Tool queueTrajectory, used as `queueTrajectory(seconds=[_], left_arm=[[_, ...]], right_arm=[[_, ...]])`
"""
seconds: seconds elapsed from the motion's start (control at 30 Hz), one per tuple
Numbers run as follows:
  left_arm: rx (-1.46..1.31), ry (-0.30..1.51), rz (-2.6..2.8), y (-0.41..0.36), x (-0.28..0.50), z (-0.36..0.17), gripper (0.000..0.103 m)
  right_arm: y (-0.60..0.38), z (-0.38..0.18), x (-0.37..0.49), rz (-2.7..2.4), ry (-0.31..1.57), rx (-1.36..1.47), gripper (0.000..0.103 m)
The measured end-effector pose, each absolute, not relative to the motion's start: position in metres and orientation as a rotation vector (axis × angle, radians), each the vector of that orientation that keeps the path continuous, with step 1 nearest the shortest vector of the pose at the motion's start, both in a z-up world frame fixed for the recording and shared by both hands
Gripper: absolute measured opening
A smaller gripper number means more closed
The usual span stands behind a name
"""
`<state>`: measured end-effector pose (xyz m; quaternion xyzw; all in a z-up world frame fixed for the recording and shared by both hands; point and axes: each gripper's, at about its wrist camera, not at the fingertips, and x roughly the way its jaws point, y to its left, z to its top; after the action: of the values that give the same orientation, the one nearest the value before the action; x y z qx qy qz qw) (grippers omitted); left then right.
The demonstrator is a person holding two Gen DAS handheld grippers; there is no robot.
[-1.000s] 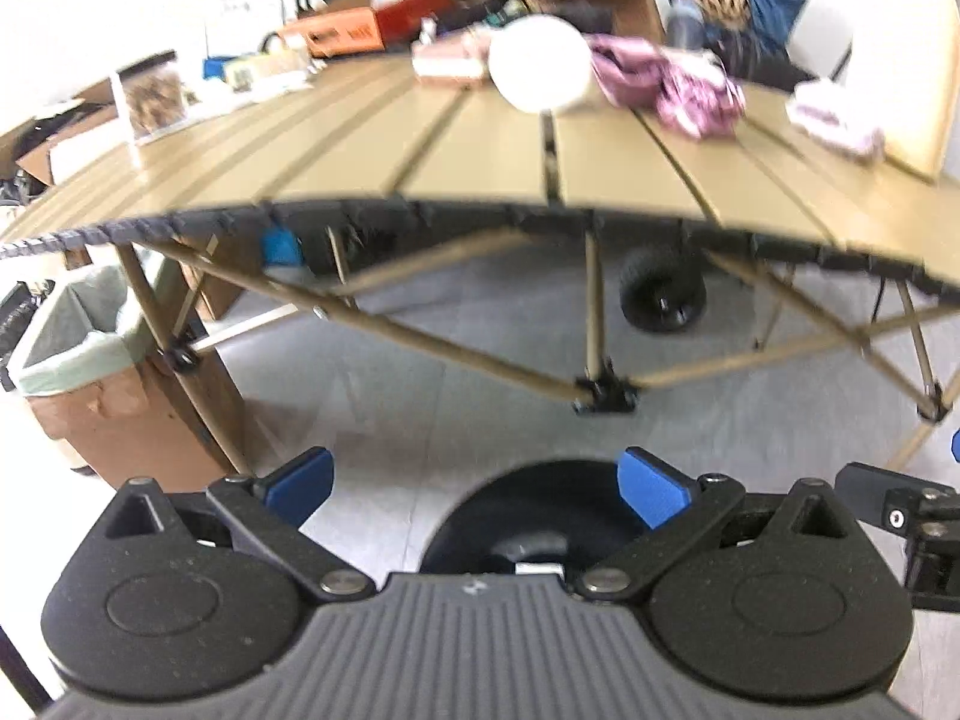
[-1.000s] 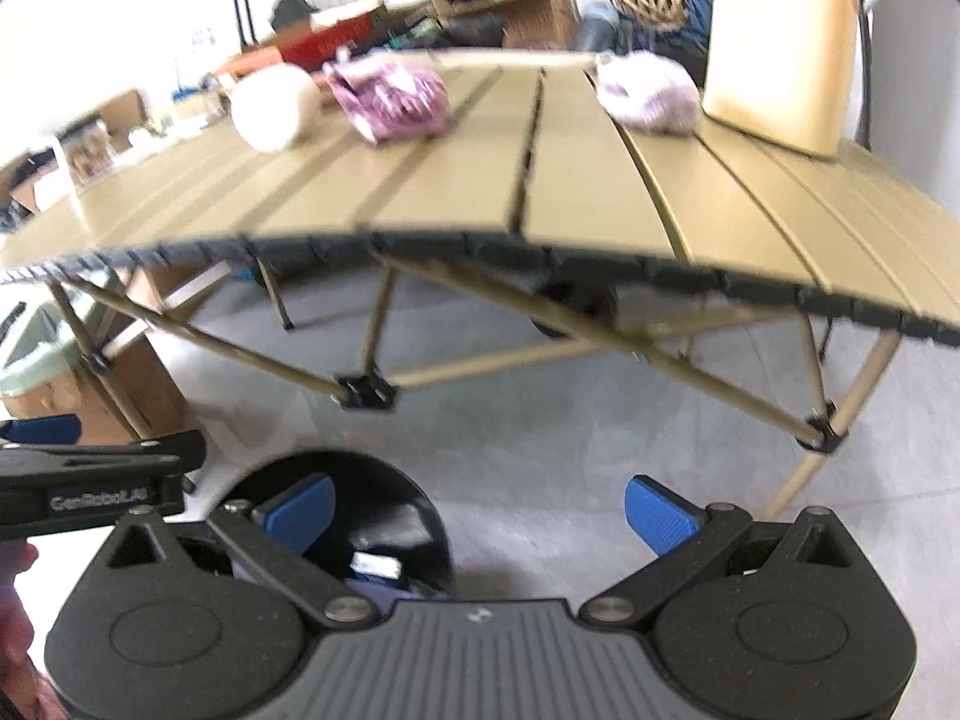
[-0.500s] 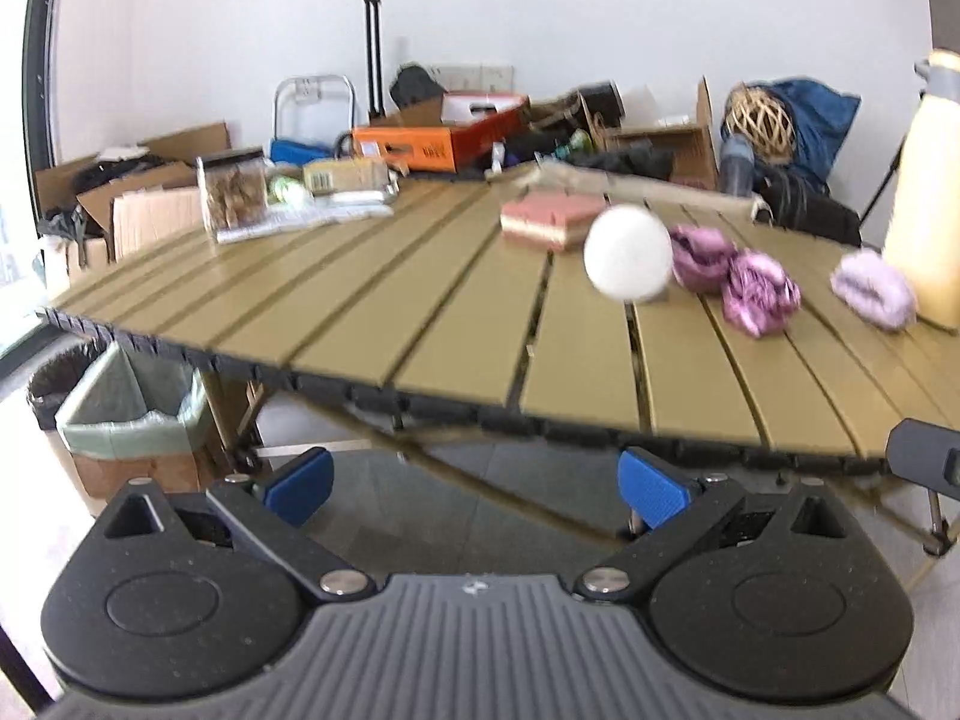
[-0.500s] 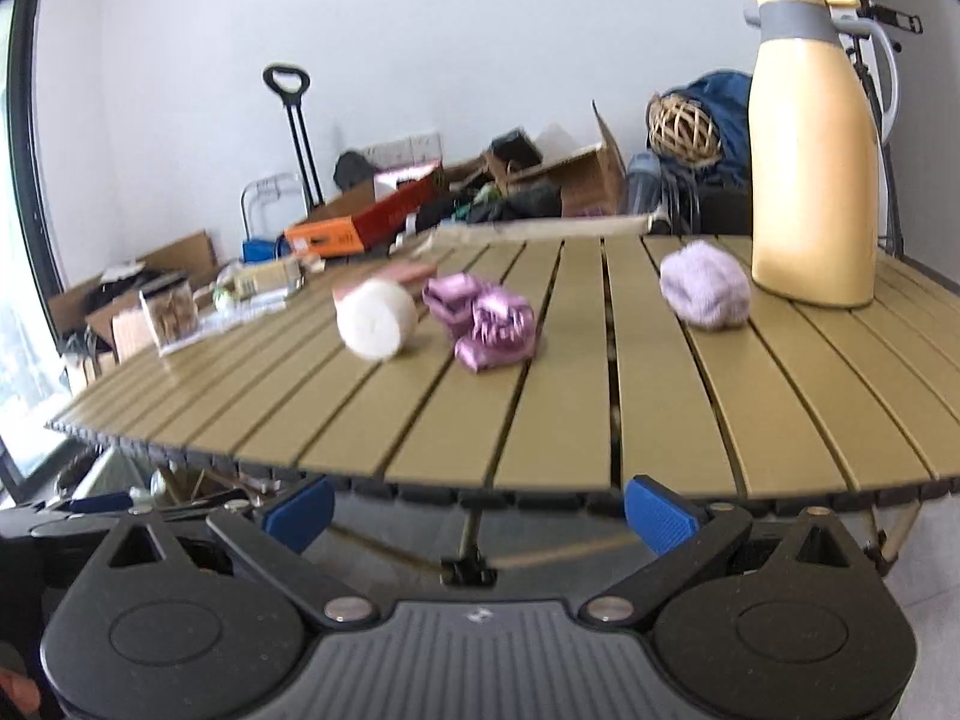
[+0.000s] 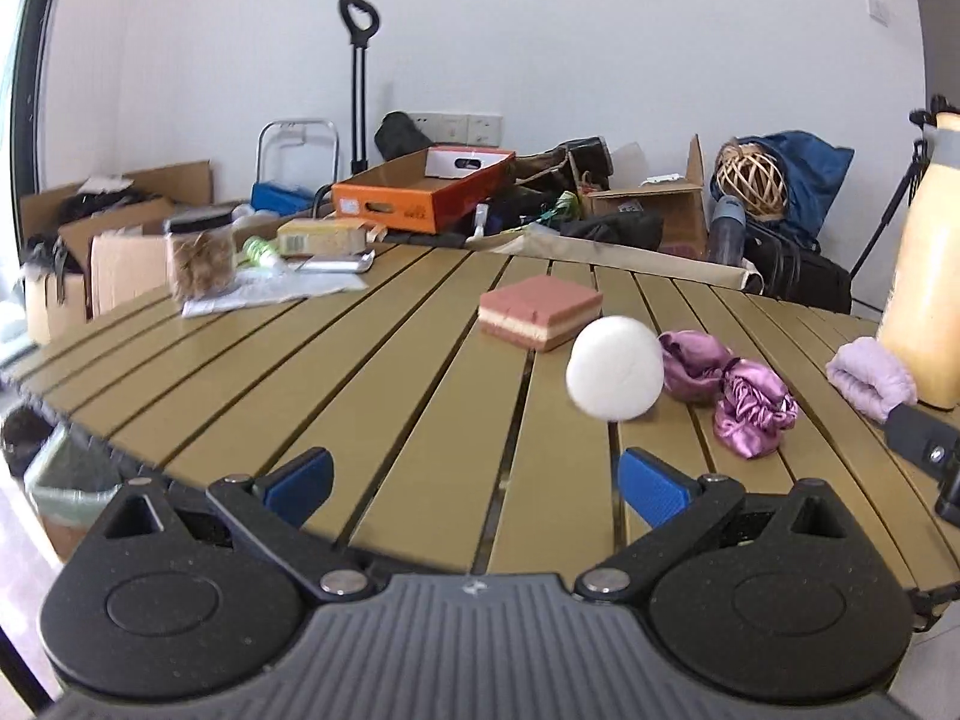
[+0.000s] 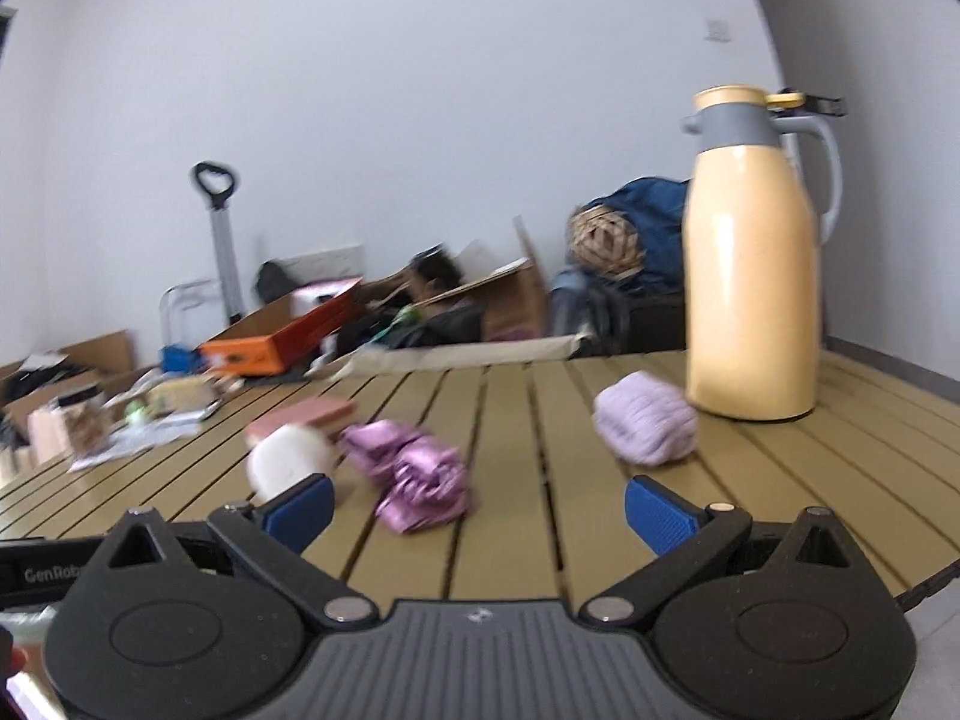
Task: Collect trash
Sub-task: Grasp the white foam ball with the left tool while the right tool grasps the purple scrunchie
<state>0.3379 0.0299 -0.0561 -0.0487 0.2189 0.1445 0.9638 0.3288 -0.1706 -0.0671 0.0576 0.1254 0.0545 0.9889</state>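
Both tongs stand released and empty at the near edge of the bench (image 5: pixel 372 396): the left tongs (image 5: pixel 474 483) and the right tongs (image 6: pixel 477 507). The likeliest trash, a crumpled purple foil wrapper (image 6: pixel 414 480), lies on the slats just ahead of the right tongs, slightly left of their centre line, beside a white ball (image 5: pixel 615 375). The right tongs look nearer; from the left it sits off to the right. A lilac wad (image 6: pixel 648 420) waits farther right, near the thermos jug (image 6: pixel 753 276).

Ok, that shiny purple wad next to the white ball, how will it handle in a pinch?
The shiny purple wad looks like crumpled satin or foil: probably floppy and light, likely to compress. Its glossy surface may slip. It looks unlikely to roll, unlike the white ball beside it.
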Motion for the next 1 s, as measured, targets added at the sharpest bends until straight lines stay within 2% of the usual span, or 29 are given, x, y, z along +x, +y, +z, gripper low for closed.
queueTrajectory(seconds=[0.53,0.87,0.97,1.0], left_arm=[[-0.042,0.421,0.207,-0.001,0.435,-0.048,0.103],[-0.05,0.498,0.149,-0.003,0.471,-0.059,0.102],[-0.048,0.496,0.133,-0.002,0.473,-0.059,0.091],[-0.045,0.498,0.127,-0.002,0.474,-0.059,0.085]], right_arm=[[-0.191,-0.068,0.403,0.1,0.301,0.167,0.103],[-0.188,-0.074,0.433,0.084,0.339,0.146,0.103],[-0.184,-0.076,0.436,0.079,0.343,0.137,0.103],[-0.183,-0.076,0.438,0.081,0.347,0.138,0.103]])
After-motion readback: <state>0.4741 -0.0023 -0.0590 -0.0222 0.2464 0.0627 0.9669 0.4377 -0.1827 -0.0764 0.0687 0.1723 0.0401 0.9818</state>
